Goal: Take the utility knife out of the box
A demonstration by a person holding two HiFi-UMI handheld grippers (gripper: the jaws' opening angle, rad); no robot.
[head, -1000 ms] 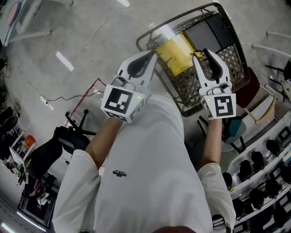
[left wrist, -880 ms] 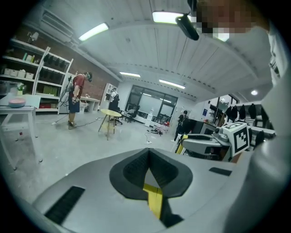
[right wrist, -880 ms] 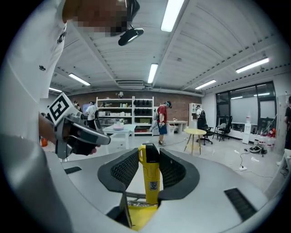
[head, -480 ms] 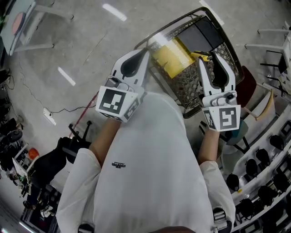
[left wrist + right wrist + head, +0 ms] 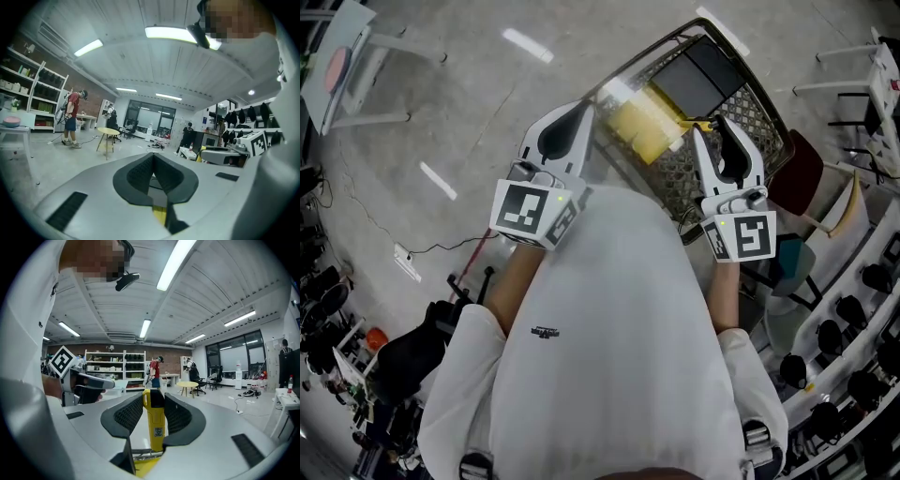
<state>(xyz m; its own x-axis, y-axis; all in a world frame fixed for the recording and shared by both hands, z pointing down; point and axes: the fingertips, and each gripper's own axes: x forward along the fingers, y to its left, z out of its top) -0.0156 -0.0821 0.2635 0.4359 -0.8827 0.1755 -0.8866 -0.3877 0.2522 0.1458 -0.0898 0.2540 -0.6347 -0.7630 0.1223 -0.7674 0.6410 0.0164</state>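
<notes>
My right gripper is shut on a yellow utility knife, which stands upright between the pads, its black-capped end past the tips. From the head view only a yellow bit of the knife shows by the jaws, above the wire cart. A yellow box lies in that cart beside a black flat thing. At the cart's left rim my left gripper is raised with its jaws together and nothing in them; its own view shows the left gripper pointing into the open room.
A dark red chair and racks of gear stand at the right. A white table is far left, with cables on the floor. People stand across the room near a small round table.
Both grippers have risen a little over the cart, the right one with the knife held in it throughout. The left jaws stay together.
</notes>
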